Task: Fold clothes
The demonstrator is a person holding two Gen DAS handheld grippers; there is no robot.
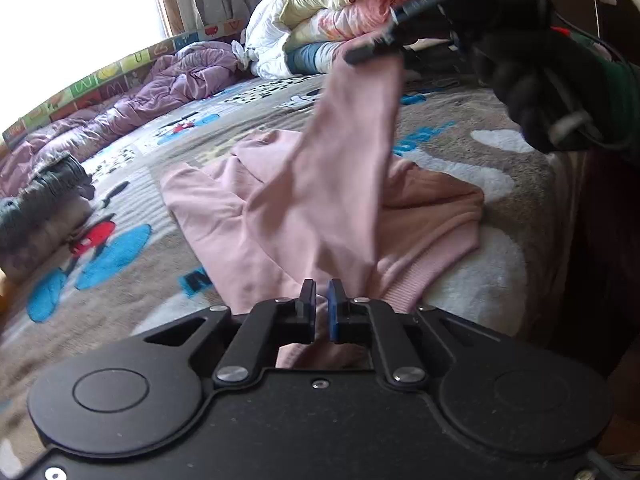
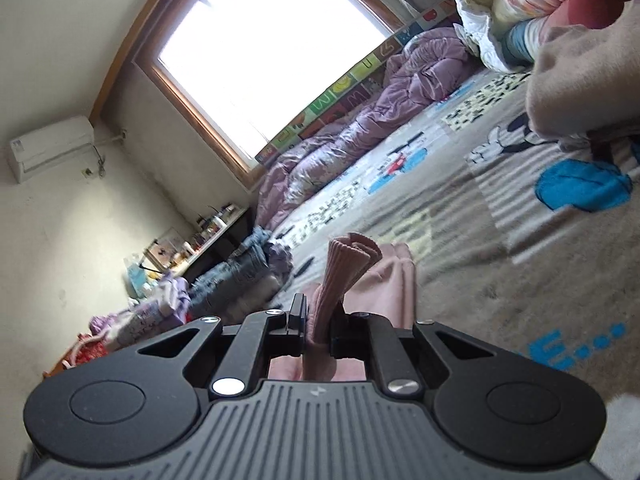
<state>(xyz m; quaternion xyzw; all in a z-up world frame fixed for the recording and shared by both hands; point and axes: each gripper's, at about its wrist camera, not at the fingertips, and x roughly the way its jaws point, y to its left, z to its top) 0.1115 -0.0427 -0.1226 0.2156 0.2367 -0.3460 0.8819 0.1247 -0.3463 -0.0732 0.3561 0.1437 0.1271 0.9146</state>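
Note:
A pink sweater point(image 1: 288, 208) lies spread on the bed, its ribbed hem toward me. One sleeve point(image 1: 352, 140) is raised off it, stretched up to my right gripper point(image 1: 374, 46), which a black-gloved hand point(image 1: 532, 92) holds high at the upper right. In the right wrist view that gripper point(image 2: 318, 320) is shut on the sleeve's ribbed cuff point(image 2: 348, 264), which sticks out past the fingertips. My left gripper point(image 1: 321, 300) hovers low over the sweater's near hem, its blue pads almost together with nothing visibly clamped between them.
A cartoon-print blanket point(image 1: 120, 208) covers the bed. A purple quilt point(image 1: 160, 92) runs along the far side under the window point(image 2: 272, 40). Piled bedding point(image 1: 328, 4) sits at the back. Folded jeans and grey clothes point(image 1: 44, 196) lie left. A cluttered desk point(image 2: 208, 236) stands beyond.

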